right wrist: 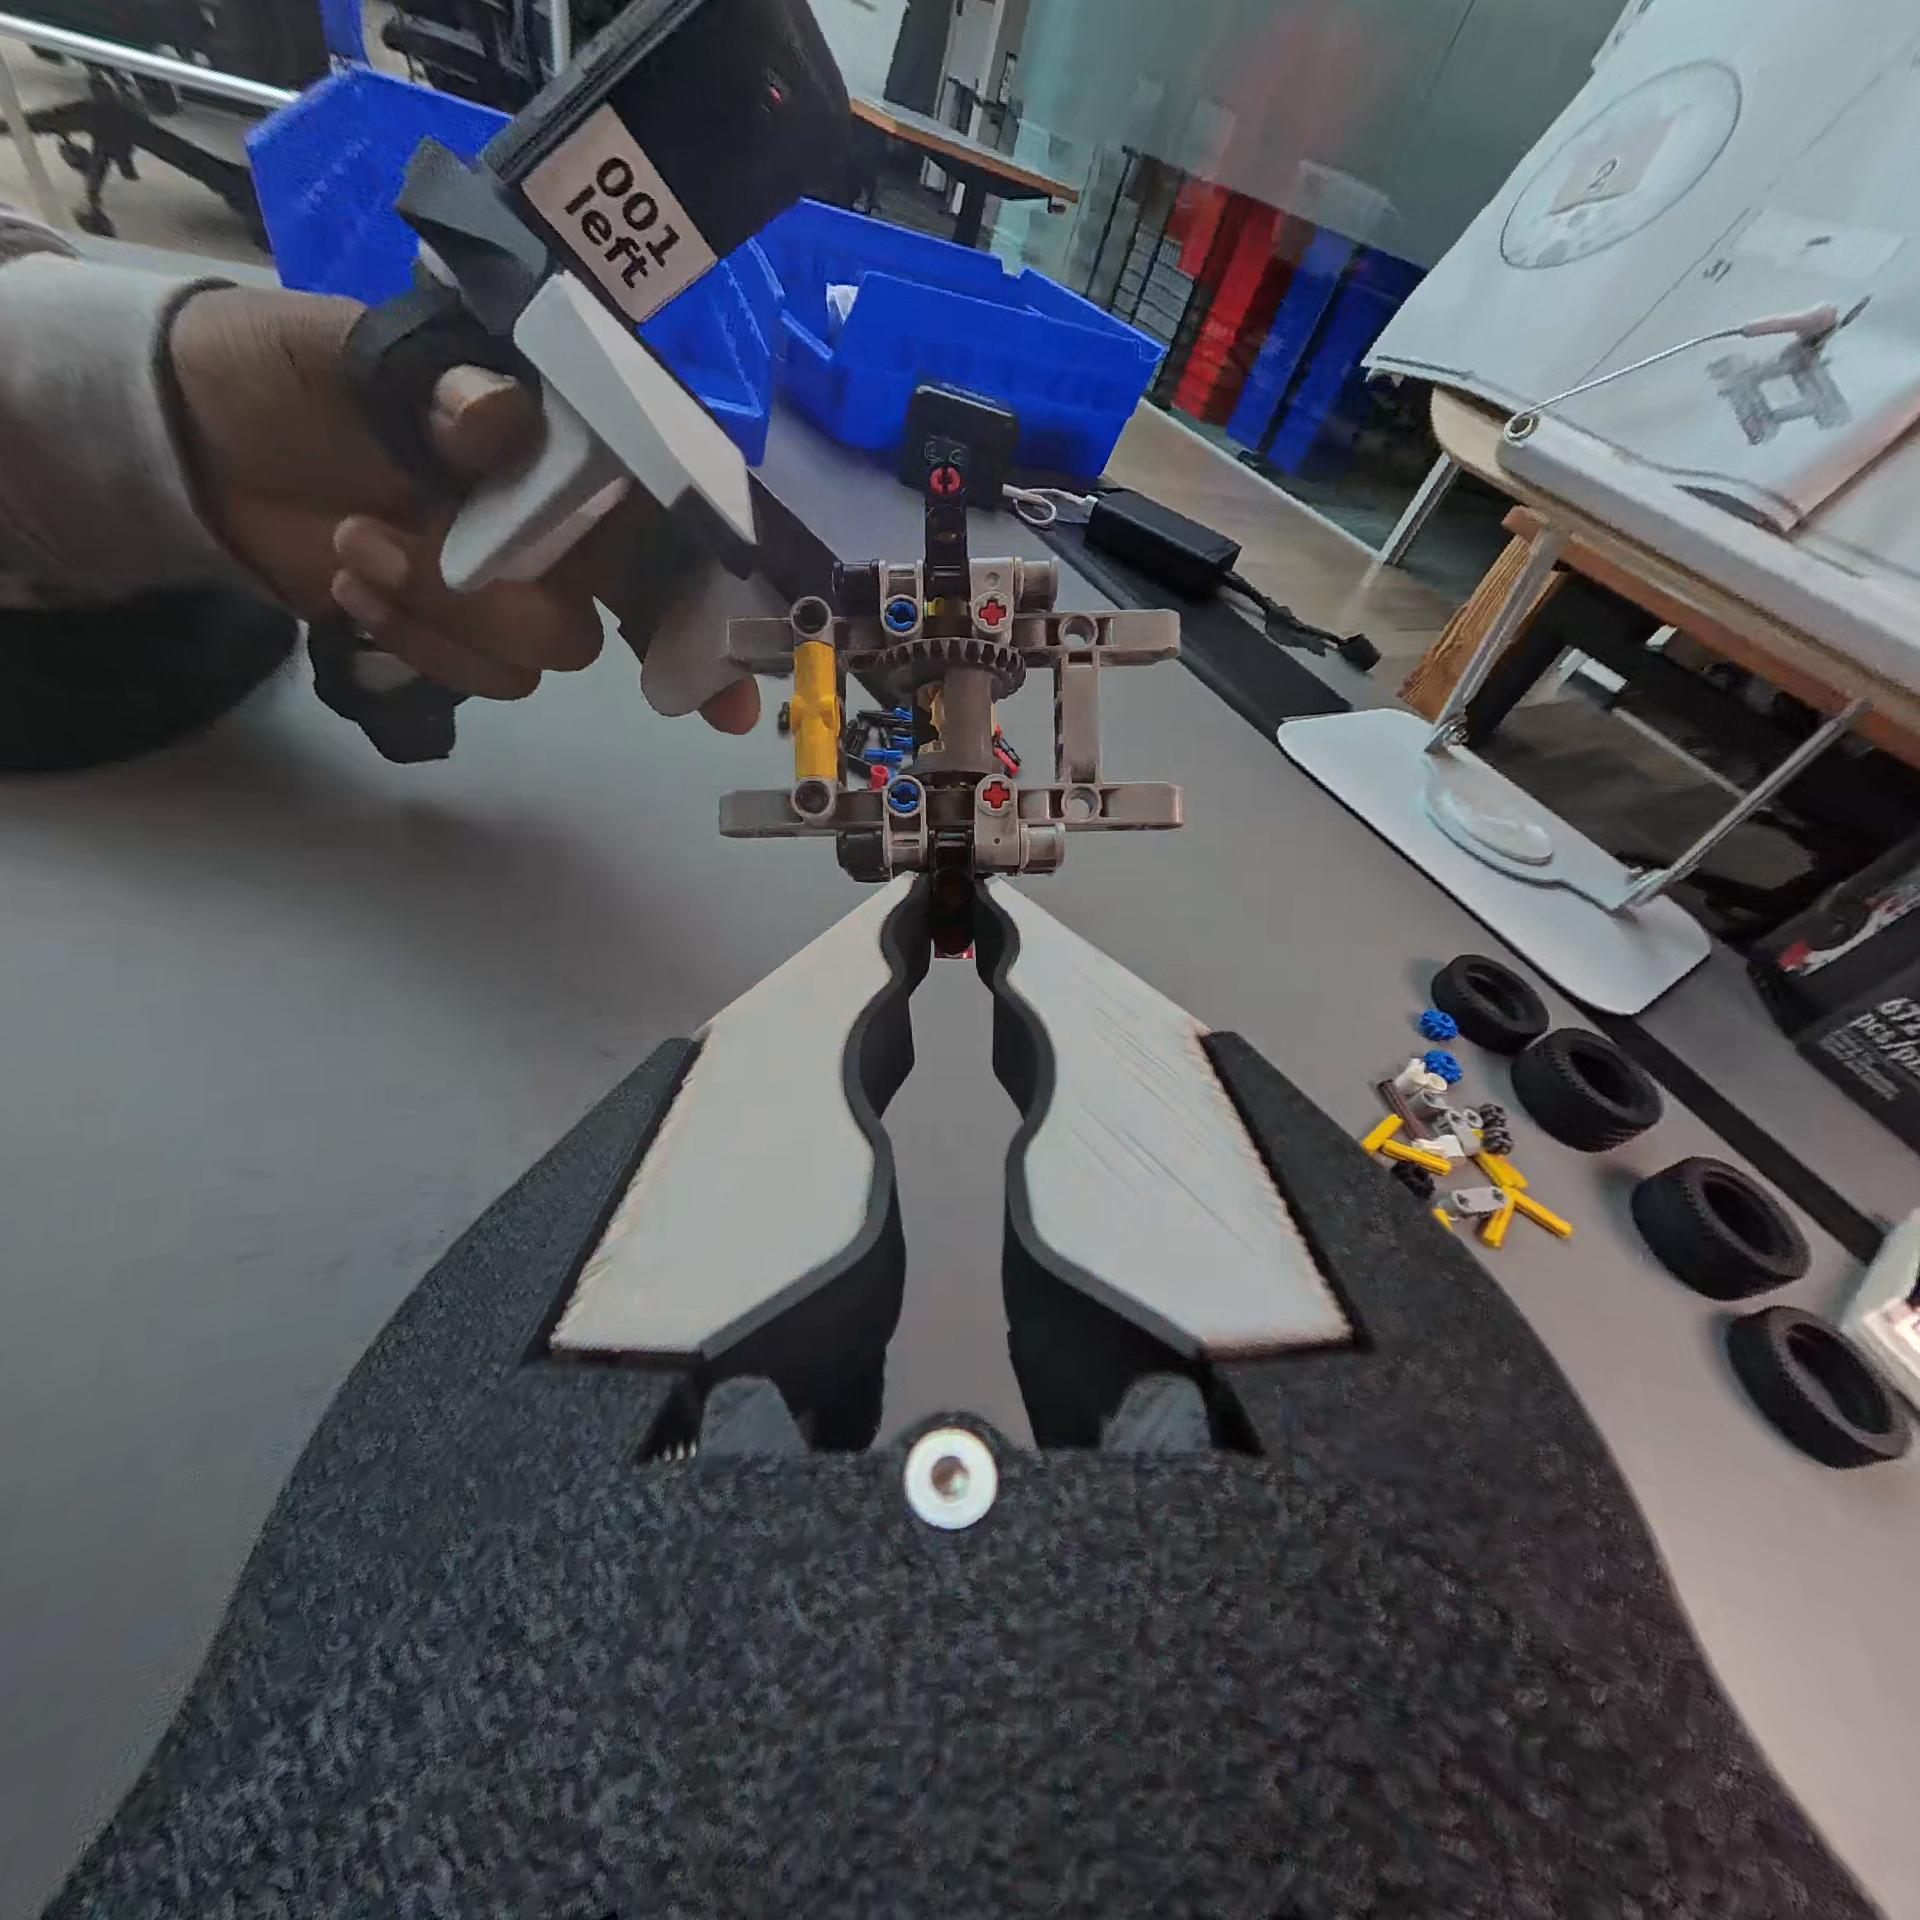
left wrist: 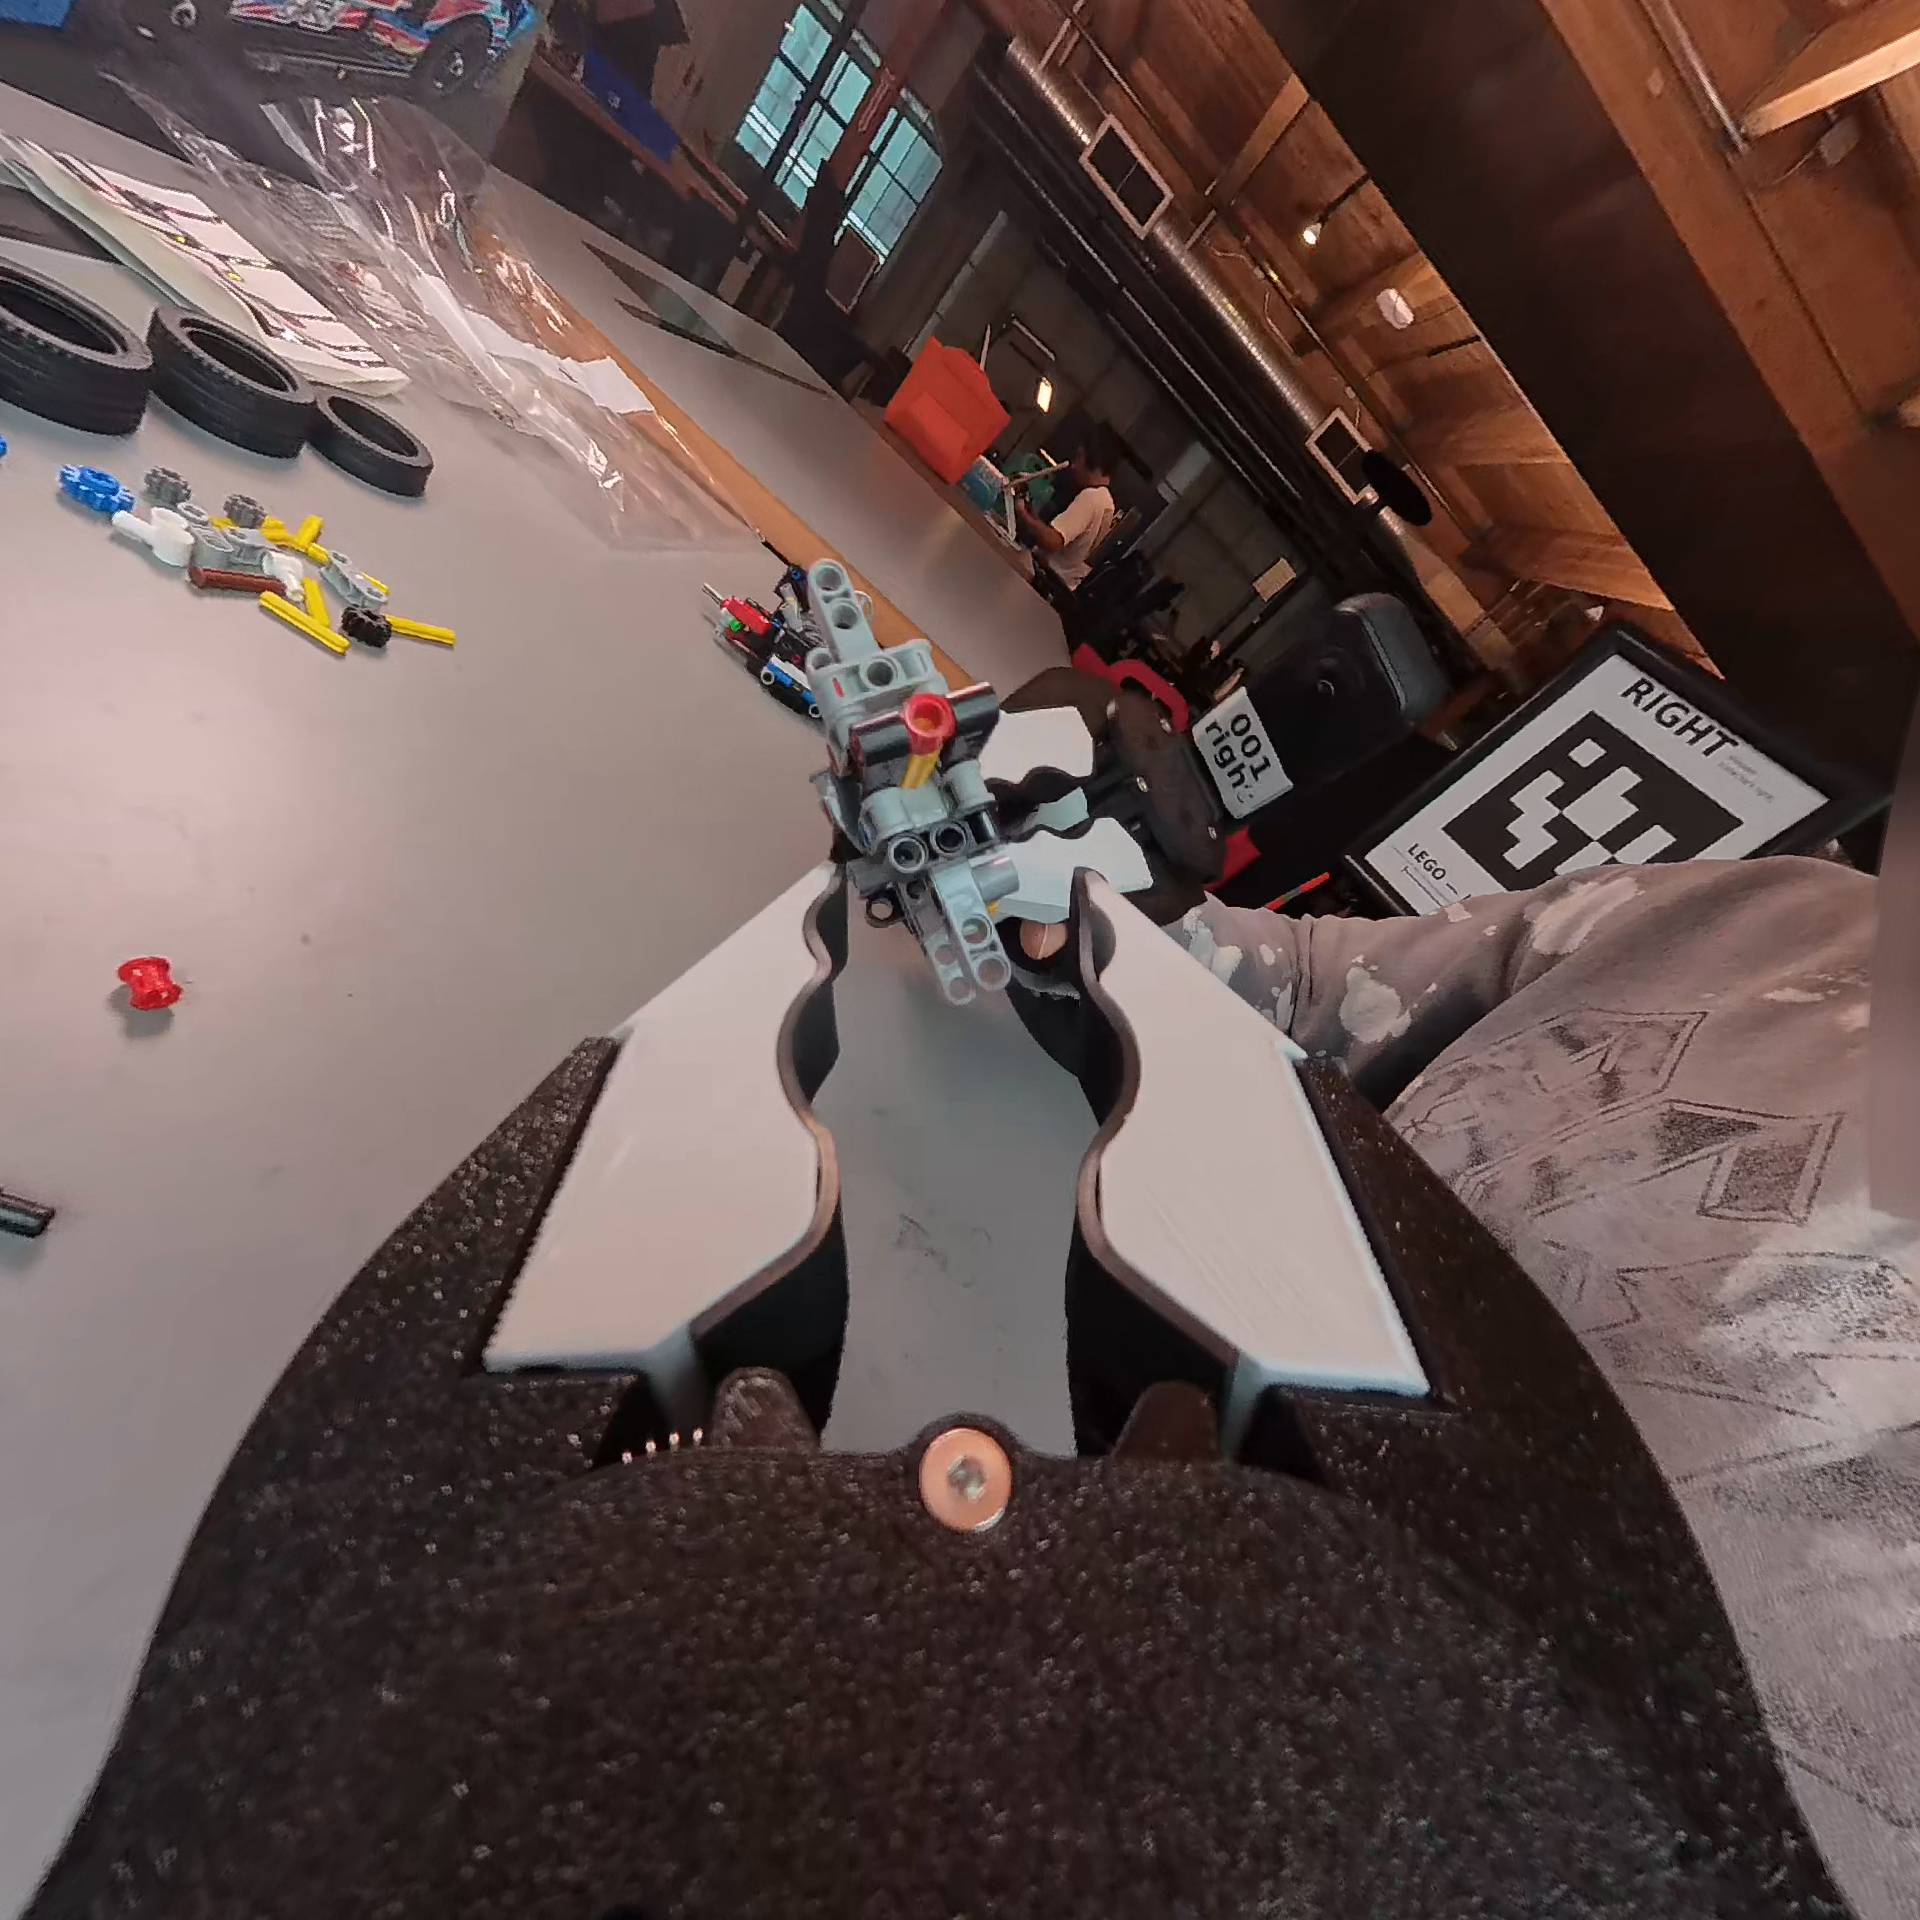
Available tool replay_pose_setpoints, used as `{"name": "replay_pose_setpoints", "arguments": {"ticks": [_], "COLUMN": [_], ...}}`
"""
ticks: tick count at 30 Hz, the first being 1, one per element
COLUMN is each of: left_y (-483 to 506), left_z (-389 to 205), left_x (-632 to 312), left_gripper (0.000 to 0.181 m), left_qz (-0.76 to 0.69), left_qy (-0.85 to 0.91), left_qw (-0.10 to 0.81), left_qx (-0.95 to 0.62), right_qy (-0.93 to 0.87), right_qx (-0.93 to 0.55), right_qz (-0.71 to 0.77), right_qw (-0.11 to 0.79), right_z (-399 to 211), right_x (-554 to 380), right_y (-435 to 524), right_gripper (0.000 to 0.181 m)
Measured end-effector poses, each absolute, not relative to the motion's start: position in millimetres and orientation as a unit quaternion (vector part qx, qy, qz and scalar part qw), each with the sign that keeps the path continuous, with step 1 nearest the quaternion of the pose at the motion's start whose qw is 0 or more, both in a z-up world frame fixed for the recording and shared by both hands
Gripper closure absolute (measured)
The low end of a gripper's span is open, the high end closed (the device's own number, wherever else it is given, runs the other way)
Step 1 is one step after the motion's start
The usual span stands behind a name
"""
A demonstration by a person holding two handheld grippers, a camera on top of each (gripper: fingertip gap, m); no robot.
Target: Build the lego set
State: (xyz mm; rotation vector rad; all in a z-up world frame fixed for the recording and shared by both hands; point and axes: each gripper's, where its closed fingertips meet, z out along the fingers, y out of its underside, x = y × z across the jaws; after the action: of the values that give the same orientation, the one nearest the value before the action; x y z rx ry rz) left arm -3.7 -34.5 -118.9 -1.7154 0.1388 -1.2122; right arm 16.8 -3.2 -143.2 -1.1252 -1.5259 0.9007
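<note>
Grey and pale, the lego assembly (right wrist: 951, 707) is hanging in the air above the bench (right wrist: 312, 935), and your right claw (right wrist: 948, 914) is pinching it by a thin dark stem at its lower end, the two fingertips nearly meeting around that stem. In the right wrist view the assembly is showing its broad face: two long grey beams, a dark gear on a central axle between them, and a yellow piece (right wrist: 814, 717) on its left side. Behind it a small heap of loose parts is lying on the bench, mostly hidden by the frame.

Your left claw (left wrist: 961, 894) is standing well open, holding nothing; the assembly's near end (left wrist: 904, 800) is sitting just past its fingertips (whether either tip is touching the grey beam there is hard to tell from this angle). In the right wrist view that claw is coming in from the upper left, its tip close beside the yellow piece.

Off to the side, four black tyres (right wrist: 1584, 1086) are lying in a row, the farthest-left ones cut off in the left wrist view, with a scatter of small yellow, grey and blue parts (left wrist: 270, 566) beside them and a lone red bush (left wrist: 149, 982) sitting apart.
</note>
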Motion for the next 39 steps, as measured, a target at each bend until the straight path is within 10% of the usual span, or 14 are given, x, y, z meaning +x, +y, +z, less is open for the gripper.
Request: {"name": "replay_pose_setpoints", "arguments": {"ticks": [13, 26, 39], "left_y": [-36.3, -49.5, -52.8], "left_z": [-124.3, -145.6, -157.2], "left_x": [-2.5, 21.4, 23.6], "left_gripper": [0.156, 0.163, 0.15], "left_qz": [-0.498, -0.281, -0.259], "left_qy": [0.077, 0.288, 0.321], "left_qw": [0.5, 0.531, 0.524], "left_qx": [-0.704, -0.746, -0.745], "right_qy": [-0.666, -0.698, -0.748], "right_qx": [-0.368, -0.394, -0.24], "right_qz": [0.284, 0.435, 0.29], "right_qw": [0.583, 0.411, 0.547], "right_z": [-138.2, -149.0, -160.1], "right_x": [18.2, 37.6, 32.4], "right_y": [-8.2, -23.7, -39.3], "right_gripper": [0.175, 0.148, 0.175]}}
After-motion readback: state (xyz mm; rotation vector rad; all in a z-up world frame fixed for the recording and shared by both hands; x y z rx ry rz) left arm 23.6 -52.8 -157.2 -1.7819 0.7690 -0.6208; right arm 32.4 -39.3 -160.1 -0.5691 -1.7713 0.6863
